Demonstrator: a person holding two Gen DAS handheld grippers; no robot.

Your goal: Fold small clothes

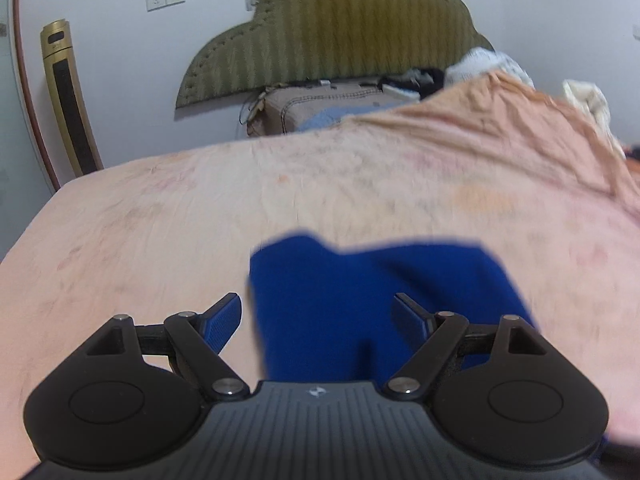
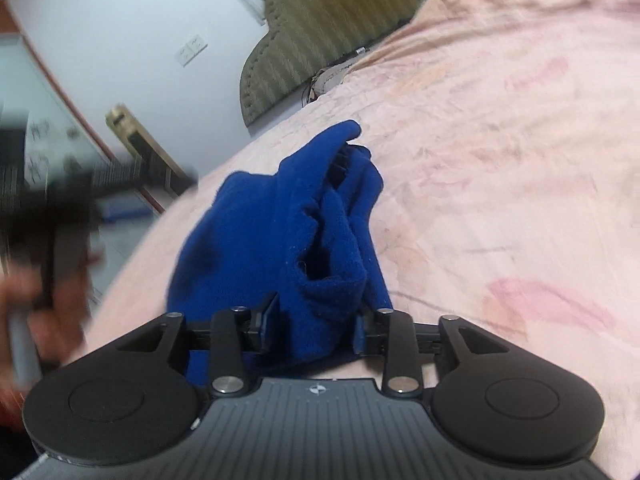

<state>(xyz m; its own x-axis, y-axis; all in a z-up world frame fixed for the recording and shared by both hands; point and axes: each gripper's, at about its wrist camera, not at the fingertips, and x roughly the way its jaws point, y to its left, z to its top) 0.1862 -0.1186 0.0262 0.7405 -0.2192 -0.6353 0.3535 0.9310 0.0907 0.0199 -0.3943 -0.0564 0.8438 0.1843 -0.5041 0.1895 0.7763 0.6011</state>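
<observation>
Spread wide and empty, the left gripper (image 1: 318, 316) hovers over the blue garment (image 1: 360, 292) lying rumpled on the pink bedsheet (image 1: 160, 208). Beside it, the right gripper (image 2: 316, 326) straddles a bunched fold without visibly pinching. That loose fold may slump. The olive headboard (image 1: 340, 28) stands well clear; nothing obstructs.

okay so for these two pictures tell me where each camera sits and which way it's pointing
Left wrist: on the left gripper, facing across the pink bedsheet toward the olive quilted headboard; open black fingers show.
Right wrist: on the right gripper, angled down at the crumpled blue fleece garment between its fingers; a blurred hand shows left.
Shared: garment, sheet, headboard.
</observation>
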